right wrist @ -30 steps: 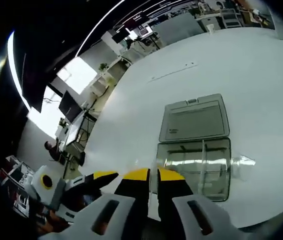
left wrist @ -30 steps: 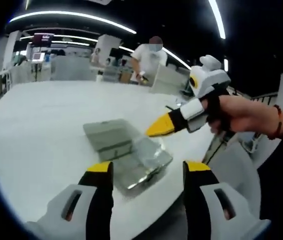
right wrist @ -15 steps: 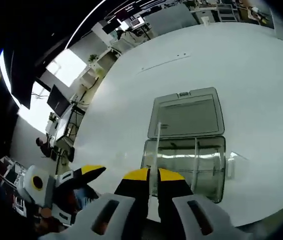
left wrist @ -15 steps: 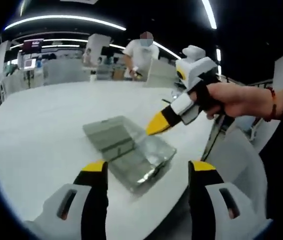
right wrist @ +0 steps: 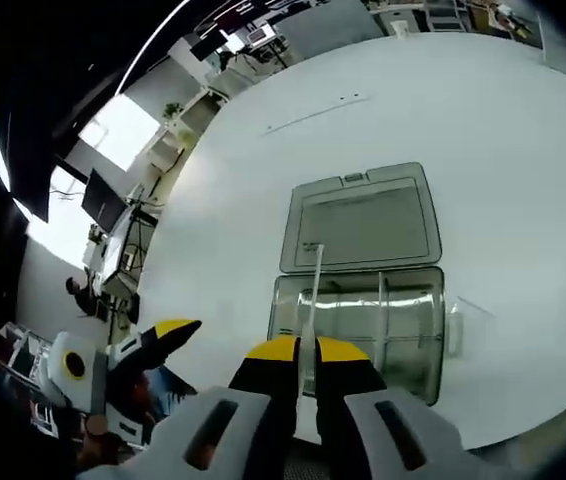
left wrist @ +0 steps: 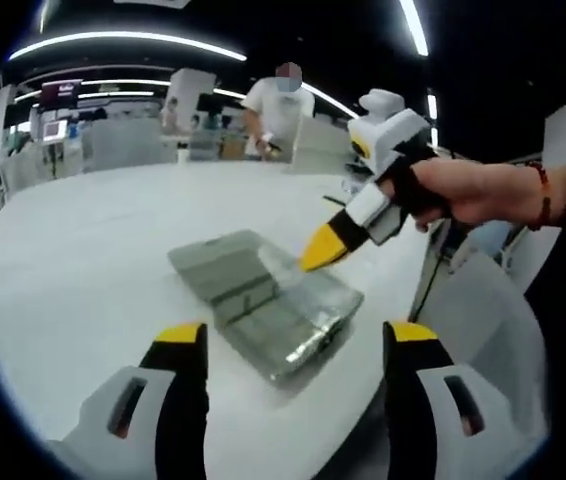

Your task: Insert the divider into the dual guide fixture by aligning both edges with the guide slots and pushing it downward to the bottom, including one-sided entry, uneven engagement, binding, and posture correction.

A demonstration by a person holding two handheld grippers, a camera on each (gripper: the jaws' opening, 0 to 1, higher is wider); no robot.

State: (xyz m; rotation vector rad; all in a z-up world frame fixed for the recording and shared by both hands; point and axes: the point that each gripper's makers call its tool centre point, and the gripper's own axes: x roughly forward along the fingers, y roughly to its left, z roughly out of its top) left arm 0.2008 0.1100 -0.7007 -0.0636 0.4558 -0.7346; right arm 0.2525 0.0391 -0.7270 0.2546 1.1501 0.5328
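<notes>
R gripper (right wrist: 306, 349): jaws pressed together on the bottom edge of the thin clear divider (right wrist: 312, 290), which rises from the tips over the clear fixture box (right wrist: 363, 330). Box sits on the white table (right wrist: 503, 150), its open lid (right wrist: 359, 222) lying flat beyond.

L gripper (left wrist: 293, 335): jaws spread wide, nothing between; box just ahead of tips, apart.

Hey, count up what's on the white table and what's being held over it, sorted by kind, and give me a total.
Clear box with its lid folded open: 1
Divider already standing inside the box: 1
Divider pinched in the right hand-held gripper, the thin clear panel: 1
Hand-held grippers, right and left: 2
Total: 5
</notes>
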